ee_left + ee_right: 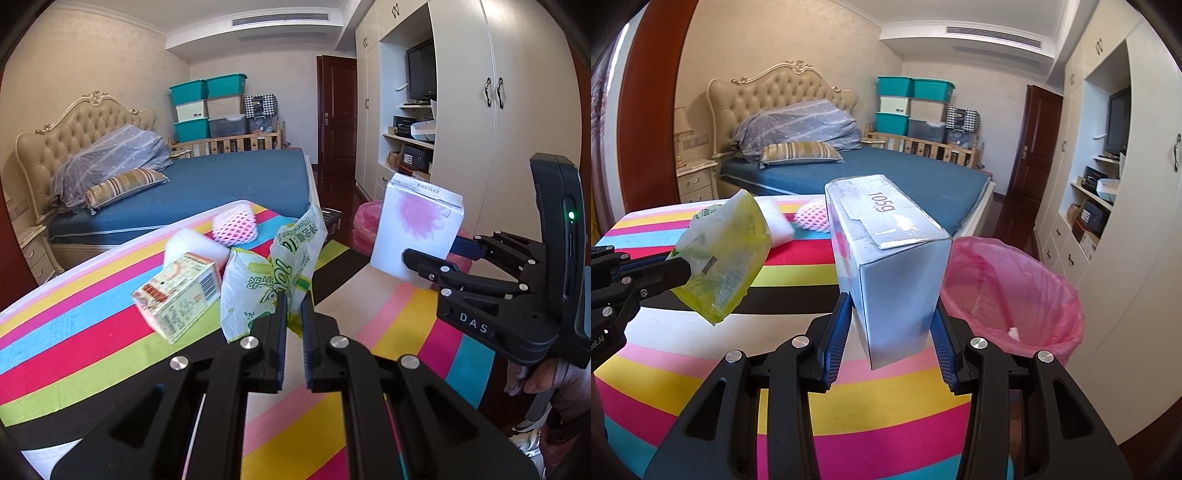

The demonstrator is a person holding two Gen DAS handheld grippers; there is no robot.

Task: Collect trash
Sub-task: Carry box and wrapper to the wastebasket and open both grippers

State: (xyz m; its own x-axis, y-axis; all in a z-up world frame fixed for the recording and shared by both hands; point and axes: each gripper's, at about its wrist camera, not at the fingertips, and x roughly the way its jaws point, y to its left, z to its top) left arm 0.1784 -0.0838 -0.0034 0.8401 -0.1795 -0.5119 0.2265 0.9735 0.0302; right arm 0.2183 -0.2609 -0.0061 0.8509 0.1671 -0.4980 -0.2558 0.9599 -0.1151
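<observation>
Trash in both grippers, lifted clear of the striped table (886, 398) for the pink-lined bin (1015, 280).
Left gripper (293, 301) pinches shut on the green wrapper (273, 273); right gripper (890, 325), part-open, clamps the white box (897, 266).

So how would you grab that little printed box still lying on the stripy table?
Probably across its two long side faces, coming down from above and in front. The little printed box lies tilted against the white foam block, so its far side is blocked. Both tools are full now: the left tool pinches the green wrapper, the right tool clamps the white carton.
</observation>
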